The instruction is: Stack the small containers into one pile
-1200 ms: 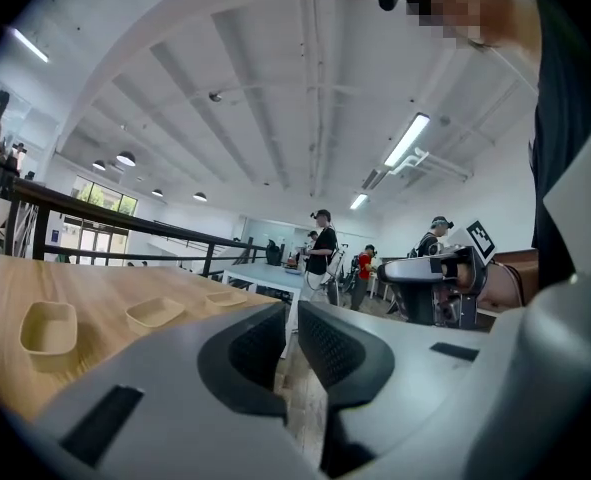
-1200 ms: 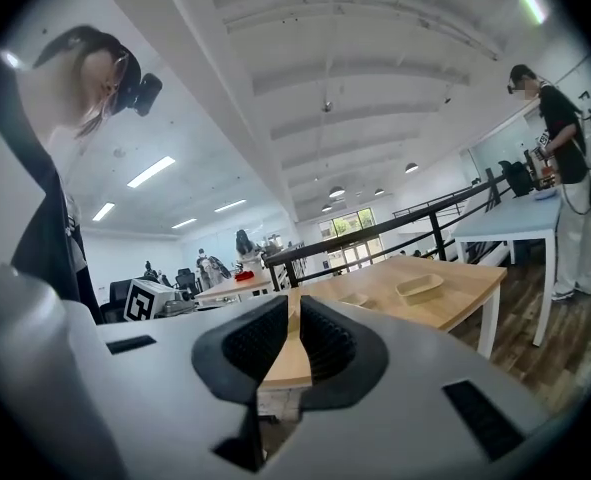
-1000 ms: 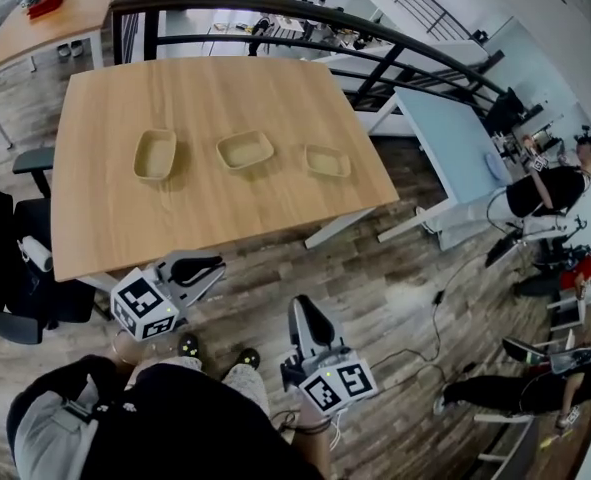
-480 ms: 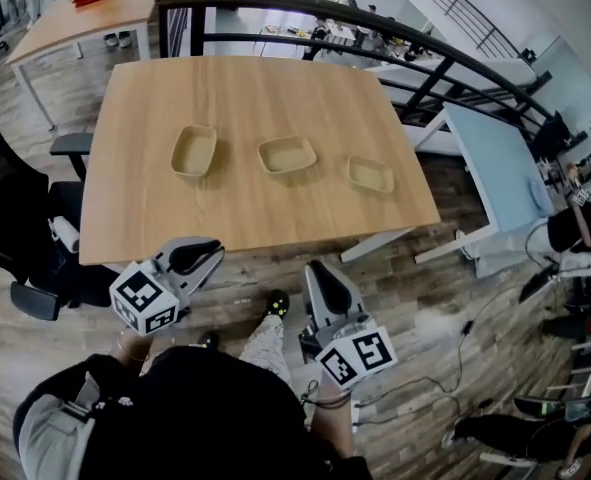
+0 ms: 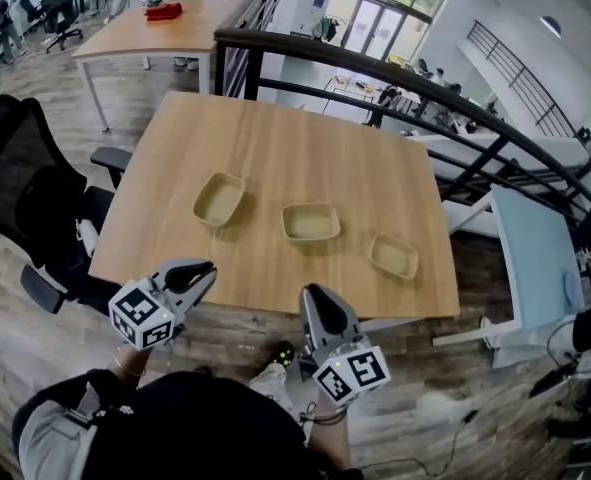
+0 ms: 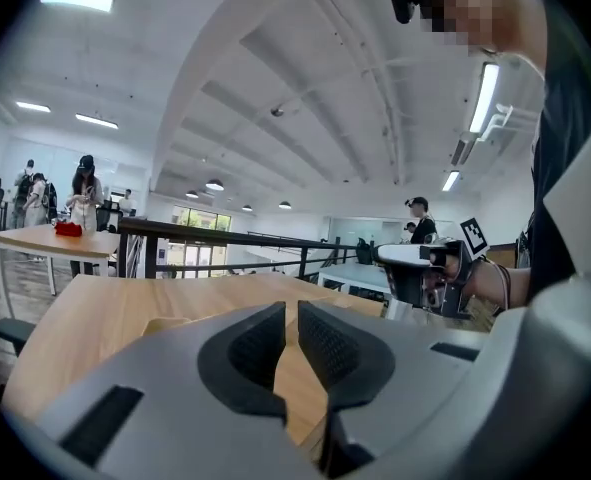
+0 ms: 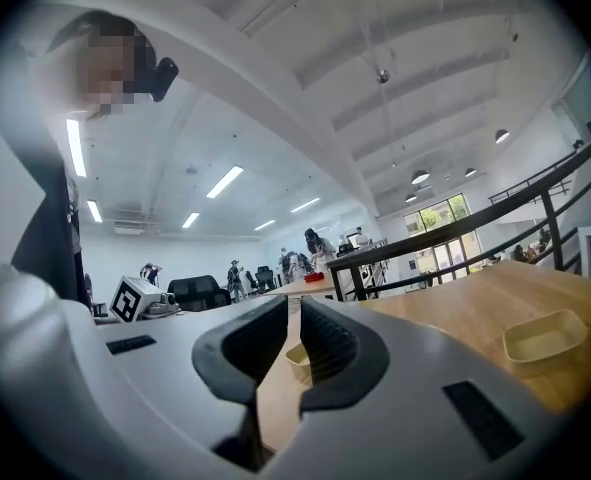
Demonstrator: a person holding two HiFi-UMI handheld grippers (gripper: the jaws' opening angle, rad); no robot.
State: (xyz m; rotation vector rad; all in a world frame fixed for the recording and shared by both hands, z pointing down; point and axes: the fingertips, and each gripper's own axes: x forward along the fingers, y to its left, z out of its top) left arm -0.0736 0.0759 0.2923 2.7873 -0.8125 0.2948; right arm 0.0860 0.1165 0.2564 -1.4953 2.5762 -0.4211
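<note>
Office table (image 5: 275,138) bears 3 containers (image 5: 310,222).

no legible words, numbers or brands, only square markers, on left cube (image 5: 140,313), on right cube (image 5: 353,373)

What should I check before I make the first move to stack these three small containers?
1. Containers upright on the table: ok, the left container, middle container and right container.
2. Containers apart, none stacked yet: ok.
3. Left tool empty: ok.
4. Right tool empty: ok.
5. Jaws open for a grasp: not ok, both tools are shut.
</note>
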